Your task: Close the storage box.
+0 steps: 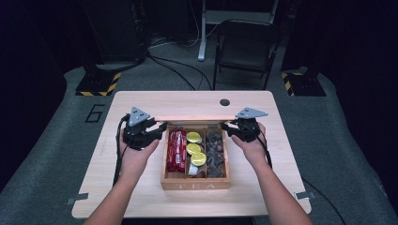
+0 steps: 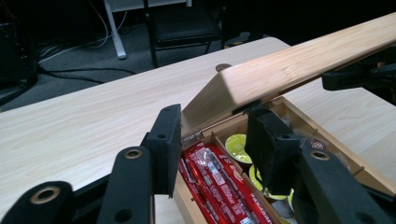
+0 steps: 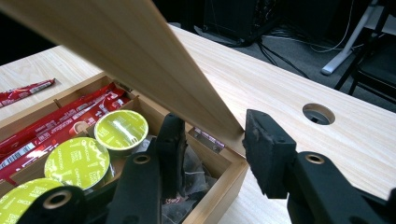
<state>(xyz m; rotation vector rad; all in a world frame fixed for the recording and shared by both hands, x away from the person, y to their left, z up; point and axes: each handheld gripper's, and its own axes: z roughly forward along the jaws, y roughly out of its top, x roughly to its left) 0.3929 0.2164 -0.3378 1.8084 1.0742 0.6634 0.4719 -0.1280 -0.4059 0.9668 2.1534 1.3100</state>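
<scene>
Hand-held gripper pair [image 1: 149,127] [image 1: 233,126] flanks raised lid [image 1: 195,116].

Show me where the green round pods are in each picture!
High view: green pods sit in the middle compartment of the wooden tea box, at table centre.
Left gripper view: they peek out low and right of centre, partly behind a black jaw.
Right gripper view: they lie at lower left.
Shared landmark: the red packets lie beside them in every view.
</scene>
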